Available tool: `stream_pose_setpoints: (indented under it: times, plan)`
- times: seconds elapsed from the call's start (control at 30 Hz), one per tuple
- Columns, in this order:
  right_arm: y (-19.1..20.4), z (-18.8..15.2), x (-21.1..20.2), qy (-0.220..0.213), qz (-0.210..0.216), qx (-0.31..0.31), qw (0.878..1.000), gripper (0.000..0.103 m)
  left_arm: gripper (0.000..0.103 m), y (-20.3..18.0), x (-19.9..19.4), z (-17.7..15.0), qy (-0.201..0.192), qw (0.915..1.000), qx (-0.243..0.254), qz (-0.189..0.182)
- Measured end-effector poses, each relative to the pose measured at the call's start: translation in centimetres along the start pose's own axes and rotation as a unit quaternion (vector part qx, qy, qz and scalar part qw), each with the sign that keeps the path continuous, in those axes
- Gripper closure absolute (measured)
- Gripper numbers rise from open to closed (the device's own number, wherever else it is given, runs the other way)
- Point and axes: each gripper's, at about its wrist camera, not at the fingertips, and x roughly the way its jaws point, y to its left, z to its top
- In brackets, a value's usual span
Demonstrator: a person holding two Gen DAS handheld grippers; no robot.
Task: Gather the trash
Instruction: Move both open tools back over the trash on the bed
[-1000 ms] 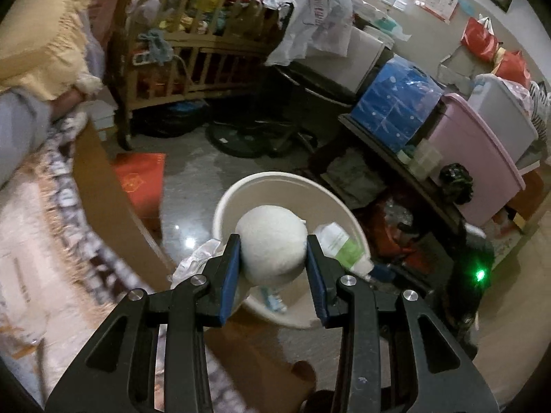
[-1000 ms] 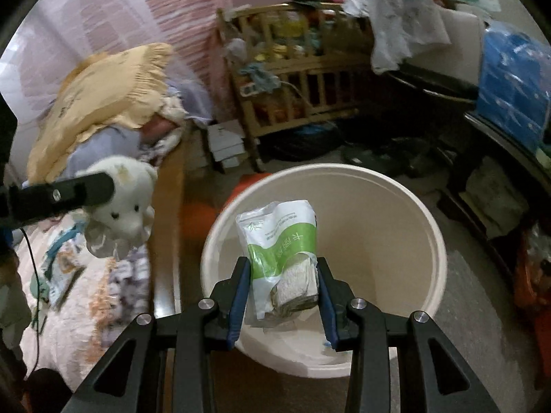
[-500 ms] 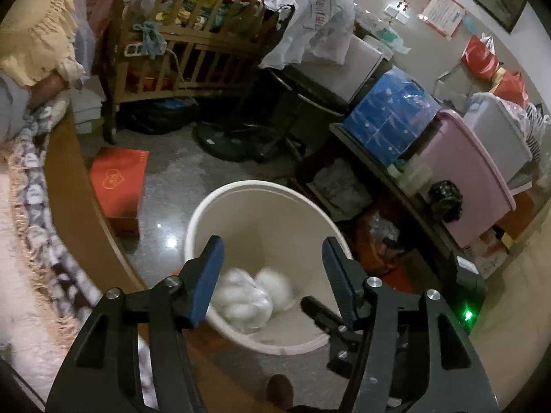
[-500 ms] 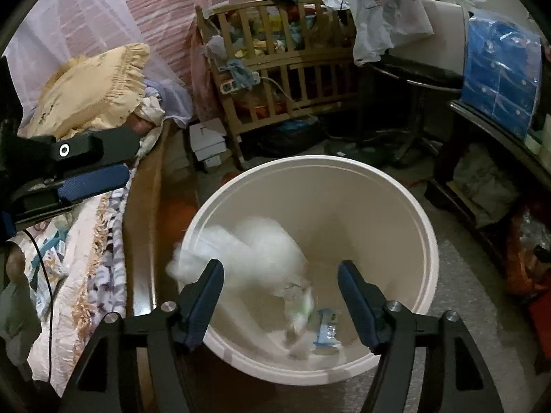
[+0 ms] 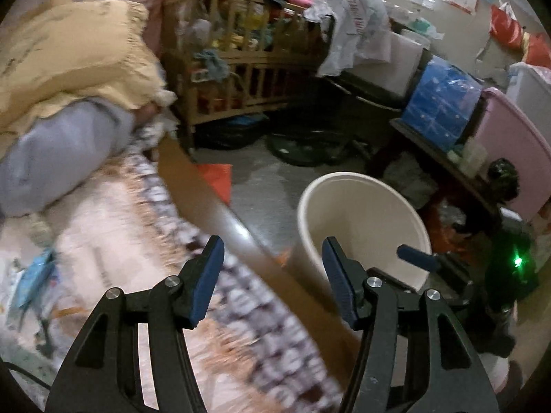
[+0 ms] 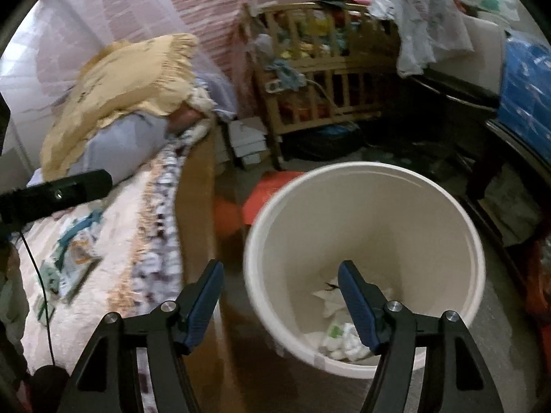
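Left wrist view
- Left claw (image 5: 272, 272): jaws stand apart with nothing between them; they have just been opening. It points down across the bed edge.
- Bed (image 5: 113, 241): patterned cover with a wooden side rail; blurred in this view.
- Wrapper (image 5: 32, 277): a bluish piece lying on the bed at the far left (too blurred to name; judged to be trash not yet collected).
- Bin (image 5: 361, 177): pale round tub on the floor just beside the bed rail, to the right of the claw; its contents are hidden from here.
- Right claw, as seen here (image 5: 415, 258): one blue finger shows over the bin's near rim.

Right wrist view
- Right claw (image 6: 280, 296): jaws wide and empty, also just opened; the right finger hangs over the bin mouth, the left over the gap by the bed.
- Bin (image 6: 396, 168): upright, mostly empty.
- Trash (image 6: 339, 334): white crumpled paper and a green-and-white packet at the bin's bottom.
- Packets (image 6: 74, 251): flat teal-printed pieces on the bed, well apart from the bin.

Step in hand (judgement)
- Stage: drop done; reach for the next piece.
- Method: keep jaws wide, swing clear of the wooden rail, come down flat on one packet, pinch its edge without catching the bed cover.
- Risk: knocking the bin's rim on the way out.
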Motion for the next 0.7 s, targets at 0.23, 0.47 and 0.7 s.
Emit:
stream_pose_setpoints:
  times: [0.23,0.47,0.7]
  plan:
    - [4.9,-0.2,0.2,0.006,0.033,-0.024,0.999,0.035,0.045,3.9,-3.2,-2.4,-0.007,0.9983,0.0,0.058]
    - [10.7,-0.7,0.7,0.017,0.079,-0.05,0.996,0.033,0.045,7.9,-6.5,-4.0,-0.012,0.996,-0.018,0.087]
    - [16.2,-1.0,1.6,0.032,0.128,-0.074,0.988,0.031,0.045,12.2,-10.2,-5.8,-0.02,0.9928,-0.049,0.108]
